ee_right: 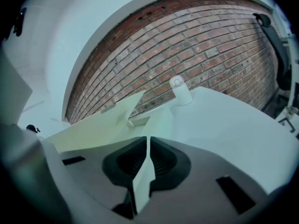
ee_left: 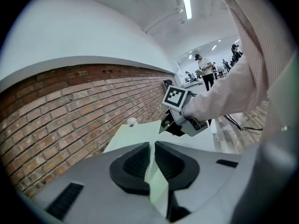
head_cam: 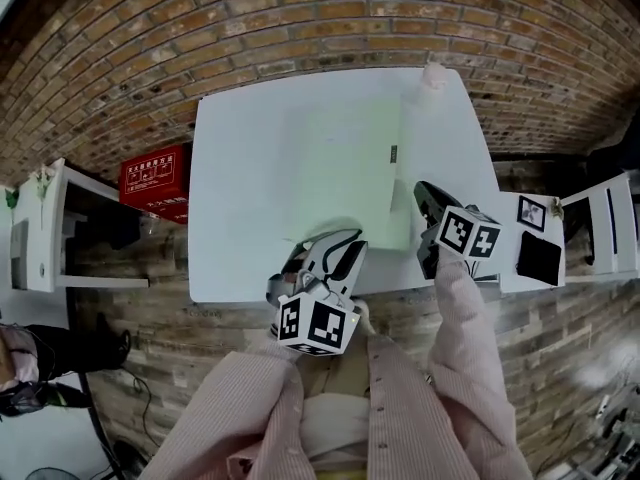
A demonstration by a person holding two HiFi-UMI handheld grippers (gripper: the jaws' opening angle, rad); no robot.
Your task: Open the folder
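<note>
A pale green folder (head_cam: pixel 350 168) lies on the white table (head_cam: pixel 240 168). My left gripper (head_cam: pixel 343 255) is at its near left corner, shut on a thin green sheet of the folder (ee_left: pixel 155 178); the left gripper view shows the black pads (ee_left: pixel 133 164) pressed on that sheet. My right gripper (head_cam: pixel 428 213) is at the folder's right edge near the front corner. In the right gripper view its jaws (ee_right: pixel 147 150) are shut on another thin sheet edge, and the folder's cover (ee_right: pixel 98 125) rises at a slant to the left. The right gripper (ee_left: pixel 175 122) also shows beyond the folder (ee_left: pixel 135 136).
A small white bottle (head_cam: pixel 432 76) stands at the table's far right corner, just past the folder. A red box (head_cam: pixel 157 183) and a white shelf (head_cam: pixel 40 228) sit left of the table, more white furniture (head_cam: pixel 600 228) at the right. People (ee_left: pixel 205 71) stand far off.
</note>
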